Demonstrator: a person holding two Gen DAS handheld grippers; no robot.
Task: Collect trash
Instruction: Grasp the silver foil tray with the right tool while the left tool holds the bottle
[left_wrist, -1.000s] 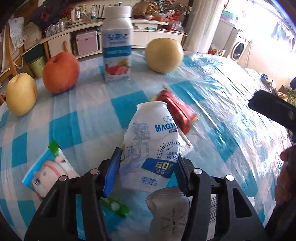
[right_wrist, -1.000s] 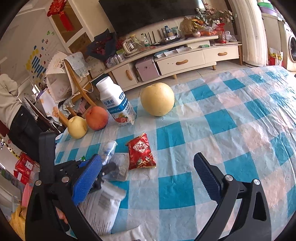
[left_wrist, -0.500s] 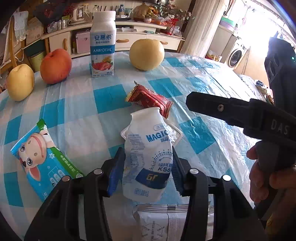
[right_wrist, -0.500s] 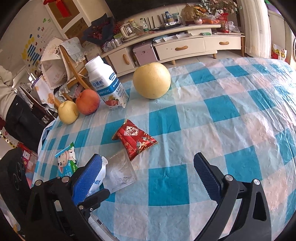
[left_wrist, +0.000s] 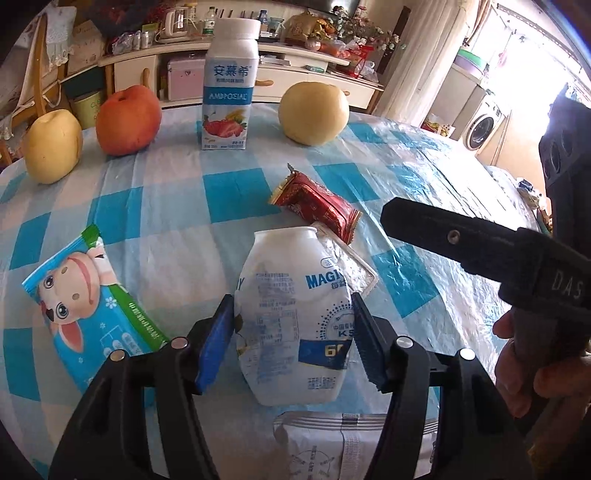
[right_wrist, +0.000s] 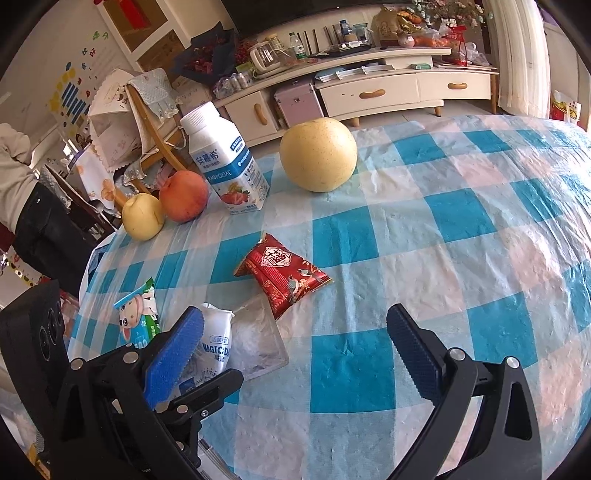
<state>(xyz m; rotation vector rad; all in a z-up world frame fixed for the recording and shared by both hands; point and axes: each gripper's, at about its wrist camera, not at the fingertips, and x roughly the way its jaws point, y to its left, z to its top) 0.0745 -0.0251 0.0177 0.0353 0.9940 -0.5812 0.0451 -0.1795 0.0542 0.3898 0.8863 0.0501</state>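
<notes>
Far left on the checked surface (left_wrist: 159, 192): a blue cartoon-cow wrapper (left_wrist: 92, 314), lying flat, not yet gathered. Centre, clamped in the left gripper (left_wrist: 293, 341): a crushed white yoghurt bottle (left_wrist: 295, 317), mouth open, label torn and peeling, walls dented where the pads press, apparently lifted clear of the cloth. Could squirt free or twist if squeezed harder, being thin, empty plastic held low on the body; leftover drops could spill from the open top if tipped. Just behind it: a clear crumpled film (right_wrist: 258, 343), then a red snack packet (right_wrist: 282, 275), puffed and slightly raised at one end. Right: right gripper (right_wrist: 295, 354) spread wide, holding nothing, hovering near the packet and film. Possible snag: the two tools crowd together here and could knock the bottle loose.
</notes>
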